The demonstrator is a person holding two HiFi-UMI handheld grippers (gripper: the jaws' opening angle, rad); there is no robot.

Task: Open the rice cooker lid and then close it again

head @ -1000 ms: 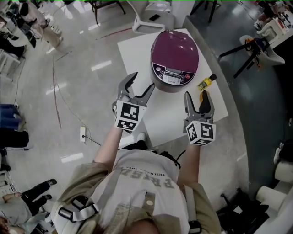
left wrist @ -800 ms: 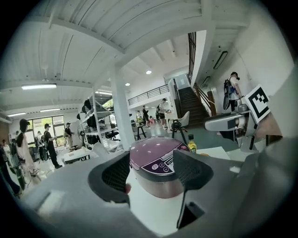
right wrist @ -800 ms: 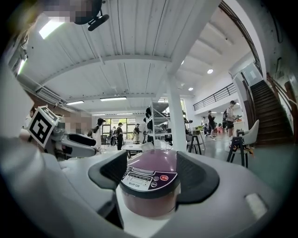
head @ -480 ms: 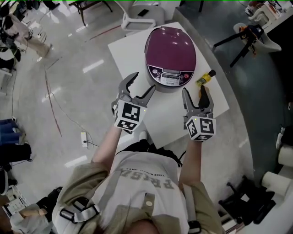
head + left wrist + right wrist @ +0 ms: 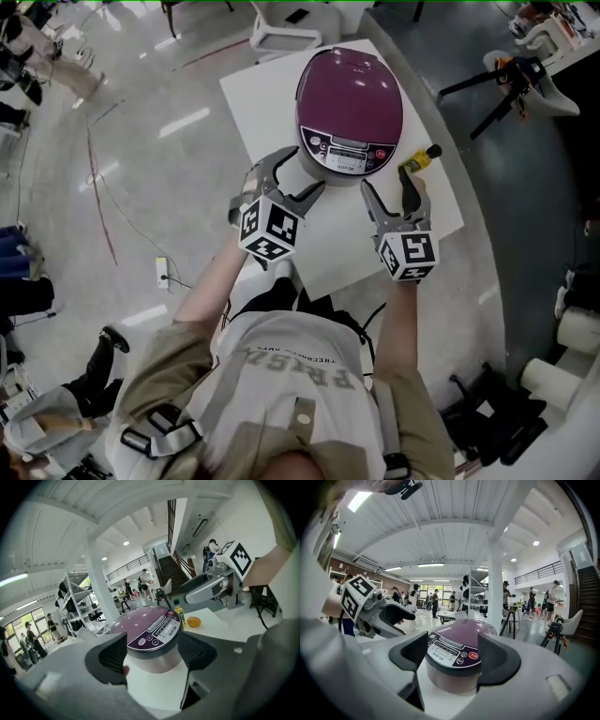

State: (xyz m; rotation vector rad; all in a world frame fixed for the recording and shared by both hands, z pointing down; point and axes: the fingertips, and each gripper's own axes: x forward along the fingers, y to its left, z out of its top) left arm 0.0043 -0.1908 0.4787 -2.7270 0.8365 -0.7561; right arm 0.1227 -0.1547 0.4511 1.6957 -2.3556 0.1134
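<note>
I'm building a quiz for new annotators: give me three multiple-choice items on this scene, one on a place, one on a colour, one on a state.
1. Where is the small bottle relative to the rice cooker?
A) on top of it
B) beside it on the table
C) on the floor
2. What colour is the lid?
A) purple
B) white
C) green
3. The lid is:
A) raised
B) taken off
C) shut

Key: B, the head view shows it standing on the table at the cooker's side; A, the top is purple in all views; C, it sits flat on the body.
</note>
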